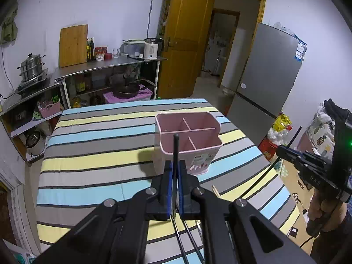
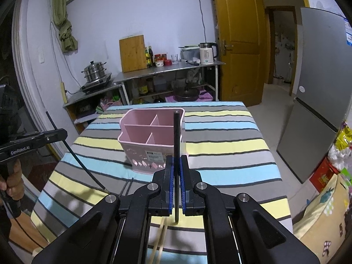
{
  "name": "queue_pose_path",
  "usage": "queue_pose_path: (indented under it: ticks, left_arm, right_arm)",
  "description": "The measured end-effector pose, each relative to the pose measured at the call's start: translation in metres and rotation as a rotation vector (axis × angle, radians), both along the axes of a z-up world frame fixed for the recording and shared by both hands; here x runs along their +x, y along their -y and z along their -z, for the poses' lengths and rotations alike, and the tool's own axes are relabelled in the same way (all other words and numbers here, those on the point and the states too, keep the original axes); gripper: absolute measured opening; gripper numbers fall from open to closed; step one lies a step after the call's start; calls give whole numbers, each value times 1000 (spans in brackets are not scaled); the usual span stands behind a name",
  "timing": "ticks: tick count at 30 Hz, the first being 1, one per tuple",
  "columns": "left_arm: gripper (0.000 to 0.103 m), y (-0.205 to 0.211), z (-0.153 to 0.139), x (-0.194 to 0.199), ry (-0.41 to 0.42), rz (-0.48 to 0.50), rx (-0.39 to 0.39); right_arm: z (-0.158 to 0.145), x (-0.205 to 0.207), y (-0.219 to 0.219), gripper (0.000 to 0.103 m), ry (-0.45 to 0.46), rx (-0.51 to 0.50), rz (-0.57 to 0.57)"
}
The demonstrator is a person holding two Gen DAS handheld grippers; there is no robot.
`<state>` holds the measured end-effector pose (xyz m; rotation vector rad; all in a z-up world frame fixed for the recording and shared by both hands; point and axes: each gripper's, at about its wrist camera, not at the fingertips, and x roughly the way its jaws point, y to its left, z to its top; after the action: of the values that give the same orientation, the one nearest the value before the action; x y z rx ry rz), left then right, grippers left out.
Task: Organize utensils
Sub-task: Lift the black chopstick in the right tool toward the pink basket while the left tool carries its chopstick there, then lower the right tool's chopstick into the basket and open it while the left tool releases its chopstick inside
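A pink utensil holder (image 1: 188, 138) with divided compartments stands on the striped table (image 1: 99, 132); it also shows in the right wrist view (image 2: 151, 136). My left gripper (image 1: 175, 167) is shut on a black chopstick (image 1: 175, 151) that points up toward the holder's near side. My right gripper (image 2: 176, 165) is shut on another black chopstick (image 2: 176, 136), held upright just before the holder. More black chopsticks (image 1: 187, 237) and wooden chopsticks (image 2: 161, 237) lie on the cloth beneath the grippers. Each gripper shows in the other's view, the right (image 1: 283, 151) and the left (image 2: 59, 134).
A steel counter (image 1: 105, 66) with a kettle, jars and a cutting board stands behind the table. A grey fridge (image 1: 268, 77) stands at the right by an open wooden door (image 1: 187, 44). Bags and boxes (image 1: 279, 132) sit on the floor at the right.
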<state>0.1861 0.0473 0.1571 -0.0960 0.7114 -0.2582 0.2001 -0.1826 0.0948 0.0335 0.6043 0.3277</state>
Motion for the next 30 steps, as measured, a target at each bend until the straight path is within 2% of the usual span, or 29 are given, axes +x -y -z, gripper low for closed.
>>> queue_pose_path:
  ticks: [10,20,26,30]
  left_arm:
    - [5,11,-32,21,20,7,-45]
    - [5,7,-70,51,94,-20,-97]
    - [5,-2,-77,68,120,-49,-116]
    - [5,-7,-75,78,131,-61,-119]
  right_arm:
    - [-28,15,-7,5,42,70,-6]
    - [-69,46,-21,5,122,170,1]
    - [-80,65,-34,5,153,206,0]
    - [-77,77,-42,5,159,214,-3]
